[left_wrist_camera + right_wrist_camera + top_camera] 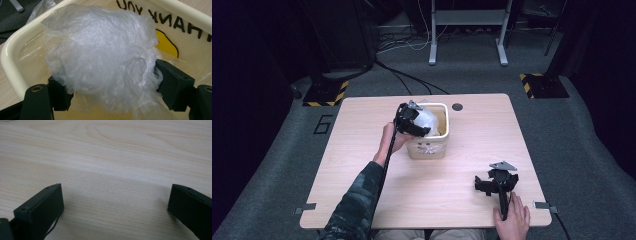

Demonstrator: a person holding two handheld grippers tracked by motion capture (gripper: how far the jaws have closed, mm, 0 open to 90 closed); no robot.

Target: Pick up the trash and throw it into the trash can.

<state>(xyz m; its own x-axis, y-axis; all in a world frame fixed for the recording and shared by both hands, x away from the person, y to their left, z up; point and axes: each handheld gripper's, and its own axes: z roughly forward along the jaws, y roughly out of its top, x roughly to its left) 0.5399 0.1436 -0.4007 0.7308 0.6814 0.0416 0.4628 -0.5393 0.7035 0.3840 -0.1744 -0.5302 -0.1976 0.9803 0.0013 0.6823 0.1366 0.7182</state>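
Left gripper (107, 85): jaws clamped on a crumpled clear plastic bag (100, 57), held over the cream bin (430, 147)
Bin: mid-desk, nearer the far edge
Right gripper (115, 202): jaws wide, nothing between, near the desk's (472, 130) front right corner

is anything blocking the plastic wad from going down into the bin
Nothing visible does. The left gripper holds the crumpled plastic wad right over the open cream bin, whose liner bag shows nothing else inside from here.
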